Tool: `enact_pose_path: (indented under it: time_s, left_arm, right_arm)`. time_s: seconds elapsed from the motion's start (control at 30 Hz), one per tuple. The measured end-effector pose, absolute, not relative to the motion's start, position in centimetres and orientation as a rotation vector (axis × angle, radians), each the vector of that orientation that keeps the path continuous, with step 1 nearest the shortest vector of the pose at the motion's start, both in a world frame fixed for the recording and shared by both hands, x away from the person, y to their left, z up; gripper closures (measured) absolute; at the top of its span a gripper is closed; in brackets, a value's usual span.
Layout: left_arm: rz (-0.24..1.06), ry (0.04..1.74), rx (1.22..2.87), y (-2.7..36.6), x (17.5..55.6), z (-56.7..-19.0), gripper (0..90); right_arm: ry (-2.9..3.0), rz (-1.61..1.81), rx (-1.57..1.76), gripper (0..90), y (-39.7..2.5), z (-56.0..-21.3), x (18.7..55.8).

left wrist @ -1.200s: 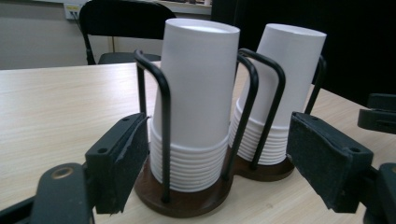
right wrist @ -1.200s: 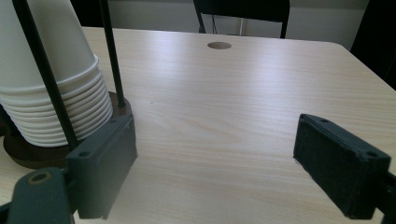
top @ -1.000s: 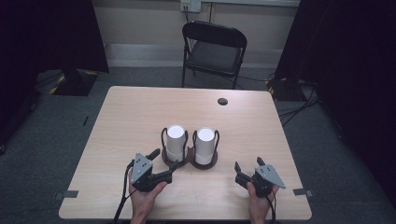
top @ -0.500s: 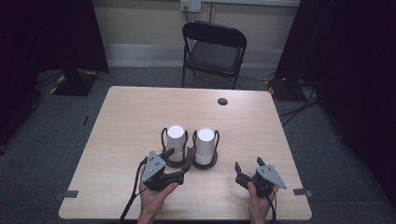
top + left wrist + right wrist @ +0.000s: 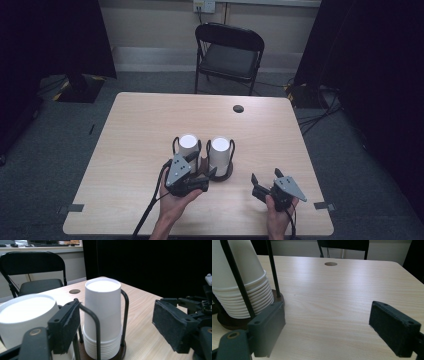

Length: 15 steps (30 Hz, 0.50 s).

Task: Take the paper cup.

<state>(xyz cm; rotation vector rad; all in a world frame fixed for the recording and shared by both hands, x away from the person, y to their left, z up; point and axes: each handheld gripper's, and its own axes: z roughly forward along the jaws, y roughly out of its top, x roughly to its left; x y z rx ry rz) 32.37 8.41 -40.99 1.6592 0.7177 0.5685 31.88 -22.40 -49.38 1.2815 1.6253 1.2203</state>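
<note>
Two stacks of paper cups [image 5: 220,152], each in a wire holder [image 5: 125,315], stand side by side near the middle of the worktop [image 5: 135,130]. My left gripper [image 5: 202,167], jaws spread, sits at the near side of the left stack [image 5: 188,150]; best to slip past the wire loops and pinch only the top cup. My right gripper [image 5: 262,186], jaws spread, waits near right, holding nothing. A chair [image 5: 227,55] stands beyond the far edge.
</note>
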Motion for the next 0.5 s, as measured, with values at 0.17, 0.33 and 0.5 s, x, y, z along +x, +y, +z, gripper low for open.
enact_pose_path:
  time_s: [0.17, 0.33, 0.5]
  left_arm:
    - [0.564, 0.715, 1.659, 8.1, 33.1, -40.5, 23.1]
    - [0.556, 0.714, 1.659, 7.9, 33.7, -40.2, 23.3]
    - [0.559, 0.708, 1.674, 7.2, 34.7, -39.9, 24.8]
  right_arm:
    - [1.625, 1.220, 1.277, 12.8, -22.4, -49.4, 31.9]
    - [1.621, 1.222, 1.278, 12.8, -22.4, -49.4, 31.8]
    - [1.625, 1.222, 1.275, 12.8, -22.4, -49.4, 31.8]
